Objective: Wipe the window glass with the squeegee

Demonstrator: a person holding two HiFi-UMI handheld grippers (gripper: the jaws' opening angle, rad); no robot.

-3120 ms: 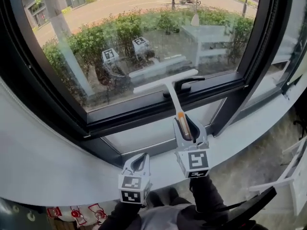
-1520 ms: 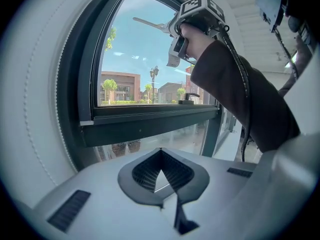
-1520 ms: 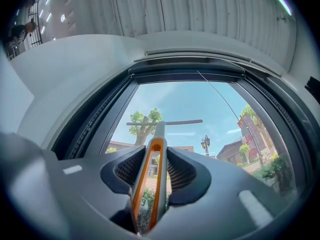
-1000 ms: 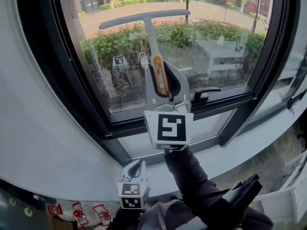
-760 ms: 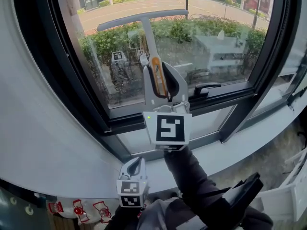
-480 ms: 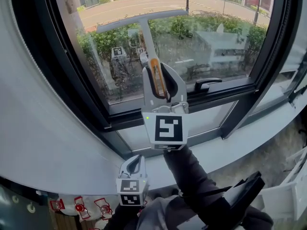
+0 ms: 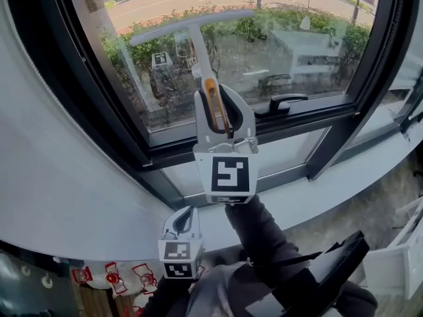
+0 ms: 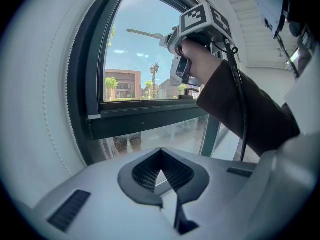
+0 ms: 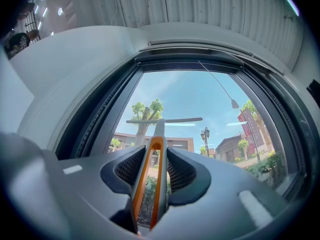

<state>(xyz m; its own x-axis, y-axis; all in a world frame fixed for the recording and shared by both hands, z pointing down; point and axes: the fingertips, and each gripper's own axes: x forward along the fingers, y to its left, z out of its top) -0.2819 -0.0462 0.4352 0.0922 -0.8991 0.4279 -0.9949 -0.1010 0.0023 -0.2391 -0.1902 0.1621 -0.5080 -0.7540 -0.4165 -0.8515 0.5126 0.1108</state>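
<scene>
Squeegee (image 7: 198,48) is standing upright in front of the window glass (image 7: 297,38), its blade lying level across the upper pane, well above the black window handle (image 7: 281,103); whether the blade is pressing on the glass, cannot tell; right gripper (image 7: 213,99) is gripping it from below, jaws closed tight on the orange-and-grey grip, shaft rising out between them; left gripper (image 7: 185,220) is hanging low near the person's body, below the white sill (image 7: 344,183), well apart from the glass; its jaws are meeting at the tips, nothing between them; dark sleeve (image 7: 264,243) is reaching up behind the right gripper.
</scene>
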